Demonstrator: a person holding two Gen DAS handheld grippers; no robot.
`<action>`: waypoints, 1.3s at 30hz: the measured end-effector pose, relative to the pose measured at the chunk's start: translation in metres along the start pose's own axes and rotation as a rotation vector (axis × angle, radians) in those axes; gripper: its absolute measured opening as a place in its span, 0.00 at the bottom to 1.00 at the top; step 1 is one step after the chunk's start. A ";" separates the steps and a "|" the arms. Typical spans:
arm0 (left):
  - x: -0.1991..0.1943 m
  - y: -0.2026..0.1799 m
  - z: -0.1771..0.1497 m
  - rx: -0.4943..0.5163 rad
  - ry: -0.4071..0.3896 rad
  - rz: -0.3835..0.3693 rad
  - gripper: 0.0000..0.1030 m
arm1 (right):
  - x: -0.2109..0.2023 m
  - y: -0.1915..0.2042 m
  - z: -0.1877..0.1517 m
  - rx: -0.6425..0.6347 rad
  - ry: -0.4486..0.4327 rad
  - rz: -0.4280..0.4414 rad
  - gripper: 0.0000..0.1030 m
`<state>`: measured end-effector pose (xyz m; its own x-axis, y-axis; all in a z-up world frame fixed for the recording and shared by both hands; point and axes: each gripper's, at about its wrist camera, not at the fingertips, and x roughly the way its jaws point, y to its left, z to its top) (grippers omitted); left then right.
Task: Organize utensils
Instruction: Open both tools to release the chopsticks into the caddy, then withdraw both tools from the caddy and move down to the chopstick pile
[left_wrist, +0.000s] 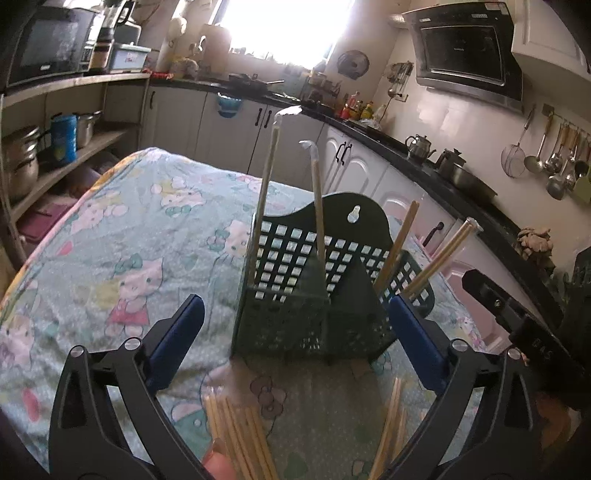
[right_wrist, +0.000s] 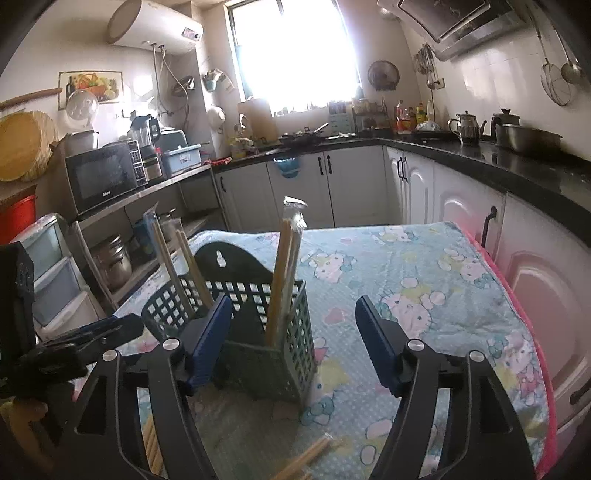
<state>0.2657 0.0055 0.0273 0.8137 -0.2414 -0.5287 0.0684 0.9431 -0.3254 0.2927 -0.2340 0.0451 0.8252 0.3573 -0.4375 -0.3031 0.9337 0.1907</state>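
Wooden chopsticks in clear plastic sleeves are the business here, and the dark green perforated plastic utensil holder (left_wrist: 314, 295) stands upright in the middle of the bench, on the pale blue cartoon-cat tablecloth (left_wrist: 129, 240), its tall arched back with a hanging slot facing away. Count what is already standing in it: two sleeved pairs (left_wrist: 317, 206) lean up in the left compartment, and two more pairs (left_wrist: 399, 243) tilt out of the right one — four in all, propped upright by the compartment walls, which is presumably the whole point of the sorting. Loose chopsticks remain flat on the cloth at the near edge: one bundle (left_wrist: 236, 435) to the left, another (left_wrist: 391, 424) to the right; their exact number is too blurred to count. The left gripper (left_wrist: 295, 332) hangs just in front of the holder with its two blue fingers spread wide, nothing between them but the holder's front. The right gripper (right_wrist: 291, 332) sits alongside, fingers likewise apart and gripping nothing, the holder's corner lying between them. Two grippers, both free to fetch the next pair.
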 end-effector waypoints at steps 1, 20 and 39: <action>-0.002 0.001 -0.002 -0.006 0.002 -0.001 0.89 | -0.001 -0.001 -0.002 0.000 0.007 -0.005 0.65; -0.044 0.023 -0.021 -0.058 -0.014 0.005 0.89 | -0.033 0.020 -0.032 -0.028 0.055 0.006 0.66; -0.065 0.037 -0.047 -0.062 0.016 0.040 0.89 | -0.055 0.039 -0.051 -0.070 0.095 0.023 0.66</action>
<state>0.1876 0.0456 0.0127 0.8060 -0.2081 -0.5541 0.0001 0.9362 -0.3515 0.2110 -0.2160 0.0322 0.7699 0.3763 -0.5155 -0.3566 0.9235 0.1415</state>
